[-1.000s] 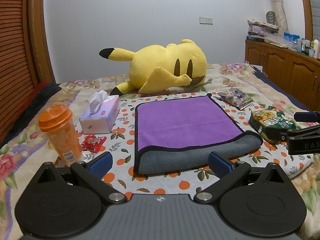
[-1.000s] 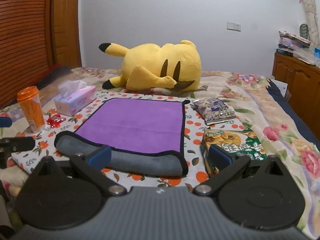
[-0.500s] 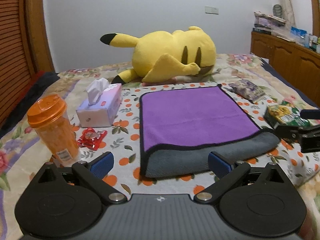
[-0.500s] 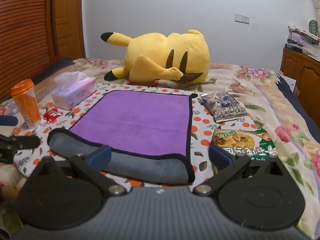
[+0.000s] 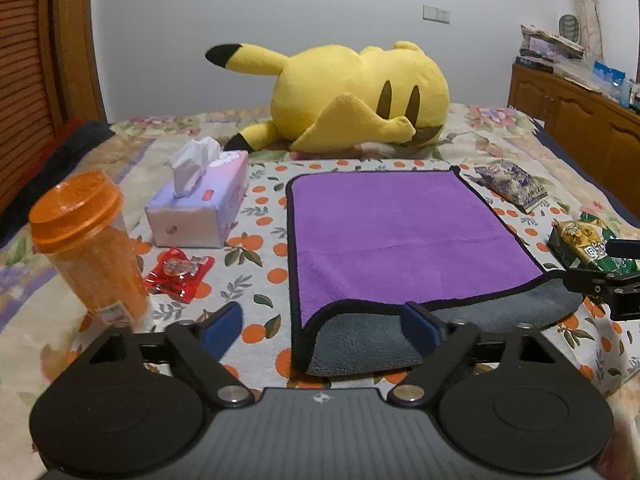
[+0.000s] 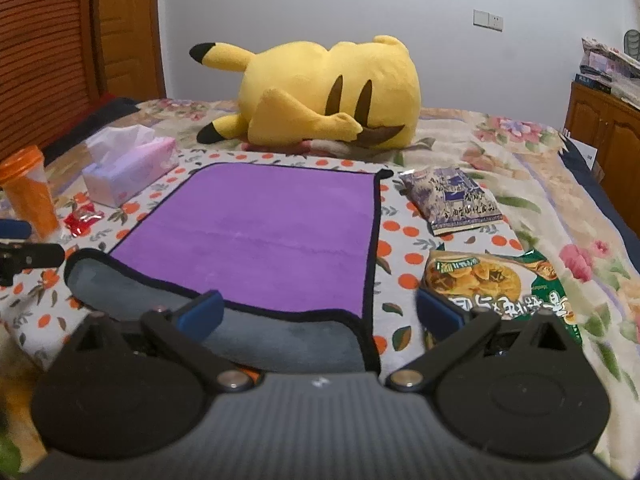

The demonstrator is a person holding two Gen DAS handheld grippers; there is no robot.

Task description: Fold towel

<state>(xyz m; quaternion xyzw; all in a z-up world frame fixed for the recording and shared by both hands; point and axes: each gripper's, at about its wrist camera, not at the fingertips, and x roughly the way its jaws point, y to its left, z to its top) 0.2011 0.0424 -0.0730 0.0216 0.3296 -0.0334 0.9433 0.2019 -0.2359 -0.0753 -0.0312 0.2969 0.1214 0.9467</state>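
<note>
A purple towel with black trim lies flat on the orange-patterned cloth; its near edge is turned over and shows the grey underside. It also shows in the right wrist view. My left gripper is open, its blue-padded fingers astride the towel's near left corner. My right gripper is open, astride the near right corner. Each gripper's tip shows at the edge of the other's view.
A yellow plush lies behind the towel. Left of it are a tissue box, an orange cup and a red wrapper. Right are two snack bags. A wooden cabinet stands far right.
Both grippers have moved forward and lower toward the towel's near folded edge, which now sits between their fingers. The towel has not moved.
</note>
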